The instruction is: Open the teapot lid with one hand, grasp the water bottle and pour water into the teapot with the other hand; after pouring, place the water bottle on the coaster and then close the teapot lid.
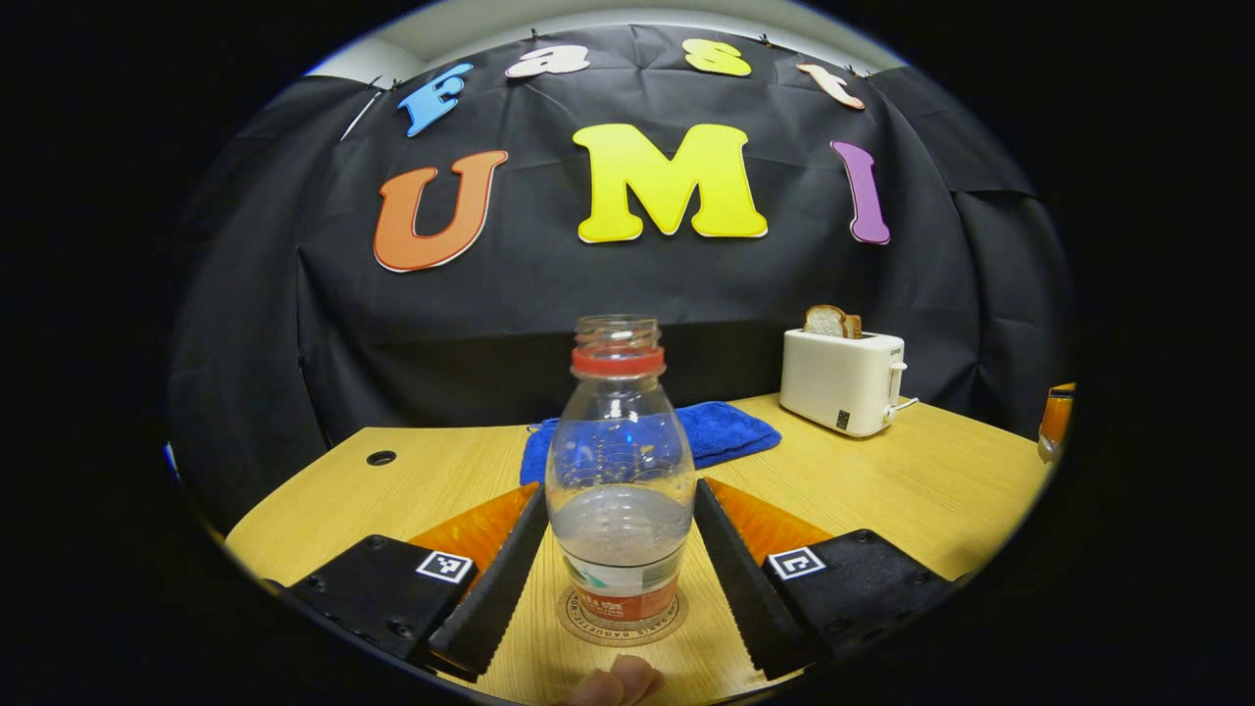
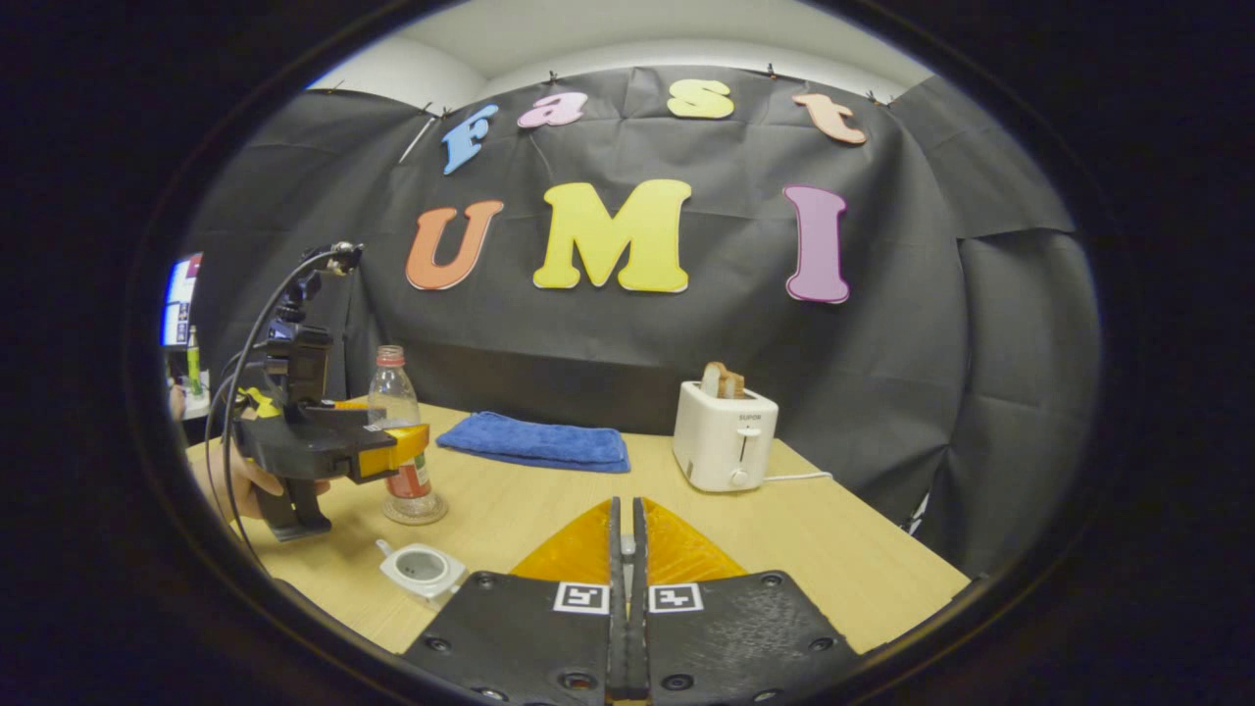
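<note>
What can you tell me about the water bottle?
The water bottle is clear plastic with a red ring at its neck and a label low on its body. Its cap is off. It stands upright on a round coaster on the wooden table, with a little water in the lower part. The left claw is open, one finger on each side; whether the fingers touch it is hard to tell.

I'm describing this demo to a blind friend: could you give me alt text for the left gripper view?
An uncapped clear water bottle stands on a round coaster on a wooden table, between the left gripper's open jaws, which do not visibly touch it. Behind lie a blue towel and a white toaster holding bread.
</note>
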A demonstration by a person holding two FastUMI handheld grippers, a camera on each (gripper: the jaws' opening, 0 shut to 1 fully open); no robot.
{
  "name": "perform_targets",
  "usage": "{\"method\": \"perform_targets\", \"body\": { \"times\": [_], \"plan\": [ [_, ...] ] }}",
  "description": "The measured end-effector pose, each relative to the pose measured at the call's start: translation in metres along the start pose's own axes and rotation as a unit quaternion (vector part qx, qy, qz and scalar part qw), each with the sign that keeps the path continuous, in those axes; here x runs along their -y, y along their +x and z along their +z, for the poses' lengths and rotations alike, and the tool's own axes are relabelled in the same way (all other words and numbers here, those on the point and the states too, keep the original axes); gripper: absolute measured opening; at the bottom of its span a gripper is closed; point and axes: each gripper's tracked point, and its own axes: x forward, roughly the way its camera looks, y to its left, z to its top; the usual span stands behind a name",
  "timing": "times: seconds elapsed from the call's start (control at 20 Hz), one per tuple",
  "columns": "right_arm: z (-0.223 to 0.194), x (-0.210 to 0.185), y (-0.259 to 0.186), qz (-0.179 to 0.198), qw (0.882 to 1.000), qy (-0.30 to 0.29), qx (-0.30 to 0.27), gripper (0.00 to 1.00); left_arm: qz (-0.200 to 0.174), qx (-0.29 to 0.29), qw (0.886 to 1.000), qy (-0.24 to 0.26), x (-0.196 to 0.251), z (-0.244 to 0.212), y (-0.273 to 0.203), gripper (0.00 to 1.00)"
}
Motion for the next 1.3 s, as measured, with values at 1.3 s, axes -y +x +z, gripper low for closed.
{"method": "perform_targets", "body": {
  "times": [1.3],
  "plan": [
    [-0.066, -0.152, 0.027, 0.193, 0.981, 0.001, -0.027, 0.00, 0.005, 0.063, 0.998, -0.023, -0.031, -0.007, -0.182, 0.97]
  ]
}}
